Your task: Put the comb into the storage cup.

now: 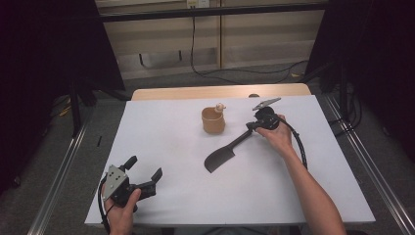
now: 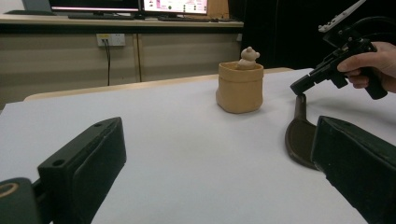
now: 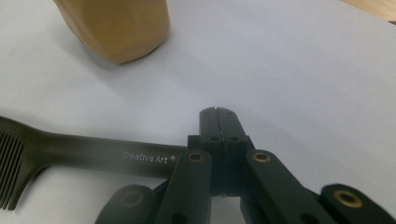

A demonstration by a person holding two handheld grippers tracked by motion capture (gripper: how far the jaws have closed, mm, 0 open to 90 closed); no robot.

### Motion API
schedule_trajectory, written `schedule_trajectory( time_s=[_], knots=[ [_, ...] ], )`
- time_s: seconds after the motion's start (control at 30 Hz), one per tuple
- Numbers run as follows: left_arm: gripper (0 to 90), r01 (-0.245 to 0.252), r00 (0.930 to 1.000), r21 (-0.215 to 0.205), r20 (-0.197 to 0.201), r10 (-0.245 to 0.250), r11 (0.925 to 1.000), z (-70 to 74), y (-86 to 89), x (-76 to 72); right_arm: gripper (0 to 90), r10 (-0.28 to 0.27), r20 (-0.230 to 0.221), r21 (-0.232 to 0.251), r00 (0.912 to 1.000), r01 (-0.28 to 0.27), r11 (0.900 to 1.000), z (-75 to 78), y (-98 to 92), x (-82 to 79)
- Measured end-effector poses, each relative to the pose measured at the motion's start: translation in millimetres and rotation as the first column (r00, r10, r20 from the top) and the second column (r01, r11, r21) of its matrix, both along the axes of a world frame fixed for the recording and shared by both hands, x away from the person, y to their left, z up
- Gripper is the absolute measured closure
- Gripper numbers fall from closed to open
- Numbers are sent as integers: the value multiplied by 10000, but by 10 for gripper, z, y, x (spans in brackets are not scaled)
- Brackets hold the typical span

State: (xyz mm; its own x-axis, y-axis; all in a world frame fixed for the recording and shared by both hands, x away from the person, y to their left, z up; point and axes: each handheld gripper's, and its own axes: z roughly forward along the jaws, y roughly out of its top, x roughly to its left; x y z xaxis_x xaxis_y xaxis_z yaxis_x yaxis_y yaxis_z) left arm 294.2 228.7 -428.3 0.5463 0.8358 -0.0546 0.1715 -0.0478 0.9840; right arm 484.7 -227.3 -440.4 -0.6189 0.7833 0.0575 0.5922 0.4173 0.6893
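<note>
Clamping the dark comb (image 1: 222, 155) by its handle end, our R gripper (image 1: 251, 126) has jaws pressed together on it; comb head lies on white table (image 1: 161, 147), just in front of tan pot (image 1: 213, 120) w/ small bear figure (image 1: 220, 106). L gripper (image 1: 144, 175) sits near table's front-left corner, jaws apart, nothing btwn them.

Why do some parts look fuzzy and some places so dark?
Right gripper view: the tan pot is close and blurry, while the comb handle's lettering reads sharp. Left gripper view: the near jaws are soft. High view: the white table is bright and the room's sides are nearly black.
</note>
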Motion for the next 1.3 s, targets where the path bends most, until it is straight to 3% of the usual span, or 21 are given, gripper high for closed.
schedule_trajectory(
  time_s=[0.63,1.3],
  knots=[
    [32,35,10000,63,34,-35,10000,4,-1,-6,900,69,-9,33,10000,-69,10000,-47,-104,-107],
    [32,15,10000,180,11,-16,9998,-3,-14,-3,900,561,-29,-80,9984,-561,9984,-81,-85,-247]
  ],
)
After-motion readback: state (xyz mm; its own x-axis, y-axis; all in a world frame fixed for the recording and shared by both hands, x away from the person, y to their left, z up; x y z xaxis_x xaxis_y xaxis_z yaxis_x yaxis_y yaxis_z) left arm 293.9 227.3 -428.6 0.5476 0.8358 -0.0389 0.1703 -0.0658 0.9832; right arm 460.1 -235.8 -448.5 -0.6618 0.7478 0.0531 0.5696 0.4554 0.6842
